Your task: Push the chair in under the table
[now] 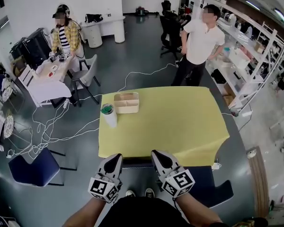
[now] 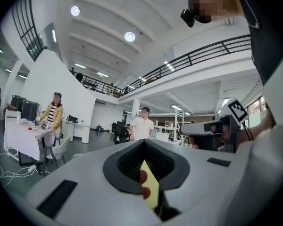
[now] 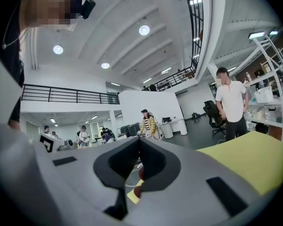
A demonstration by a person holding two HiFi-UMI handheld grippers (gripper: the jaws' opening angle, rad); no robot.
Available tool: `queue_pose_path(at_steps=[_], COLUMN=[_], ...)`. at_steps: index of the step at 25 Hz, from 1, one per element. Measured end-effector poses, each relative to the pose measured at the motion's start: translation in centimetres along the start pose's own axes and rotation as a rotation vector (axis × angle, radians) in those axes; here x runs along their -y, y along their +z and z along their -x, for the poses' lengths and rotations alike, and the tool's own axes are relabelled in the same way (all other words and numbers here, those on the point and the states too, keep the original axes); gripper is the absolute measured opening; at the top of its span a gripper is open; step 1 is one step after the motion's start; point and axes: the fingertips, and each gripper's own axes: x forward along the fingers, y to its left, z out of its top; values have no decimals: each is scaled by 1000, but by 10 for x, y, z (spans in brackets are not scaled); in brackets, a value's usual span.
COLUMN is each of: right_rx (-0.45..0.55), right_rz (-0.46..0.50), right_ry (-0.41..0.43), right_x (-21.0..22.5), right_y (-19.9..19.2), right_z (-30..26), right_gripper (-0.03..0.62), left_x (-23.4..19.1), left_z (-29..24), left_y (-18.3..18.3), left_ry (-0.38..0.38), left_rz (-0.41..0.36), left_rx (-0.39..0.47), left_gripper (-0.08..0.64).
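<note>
A yellow table [image 1: 180,122] stands in front of me in the head view. At its near edge a dark blue chair [image 1: 213,183] sits mostly under the top; its back rail [image 1: 136,164] shows between my two grippers. The left gripper [image 1: 115,159] and the right gripper [image 1: 157,155] hover side by side above that edge, close to my body, both shut with nothing in them. In the left gripper view the jaws [image 2: 144,144] meet, with a sliver of yellow table [image 2: 151,185] below. In the right gripper view the jaws [image 3: 139,142] also meet, beside the table [image 3: 247,159].
A wooden box [image 1: 126,102] and a white cup with a green lid [image 1: 108,114] stand at the table's far left. A person in a white shirt [image 1: 199,44] stands beyond it. Another blue chair [image 1: 34,169], floor cables [image 1: 52,126] and a seated person [image 1: 64,32] are left; shelving [image 1: 260,65] is right.
</note>
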Motion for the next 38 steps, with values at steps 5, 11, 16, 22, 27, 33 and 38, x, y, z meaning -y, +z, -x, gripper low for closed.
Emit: queue_pose_path(at_steps=[5, 11, 16, 22, 27, 33, 38], right_rx=[-26, -35, -53, -87, -111, -126, -134], right_rz=[-21, 17, 33, 15, 1, -13, -18], right_ry=[10, 5, 6, 28, 52, 44, 12], right_x=[-2, 4, 8, 10, 4, -7, -22], right_y=[-10, -8, -12, -26, -39, -51, -55], right_z=[4, 12, 22, 30, 35, 48, 65], right_gripper=[12, 12, 12, 12, 12, 12, 12], left_x=[6, 14, 26, 43, 47, 59, 69], left_z=[1, -2, 0, 8, 23, 40, 55], left_y=[1, -3, -9, -21, -29, -38, -27], left_ry=[3, 28, 44, 67, 97, 89, 59], left_rz=[0, 7, 7, 23, 20, 14, 4], left_rx=[12, 21, 29, 18, 17, 7, 34], left_gripper=[8, 8, 8, 8, 8, 8, 8])
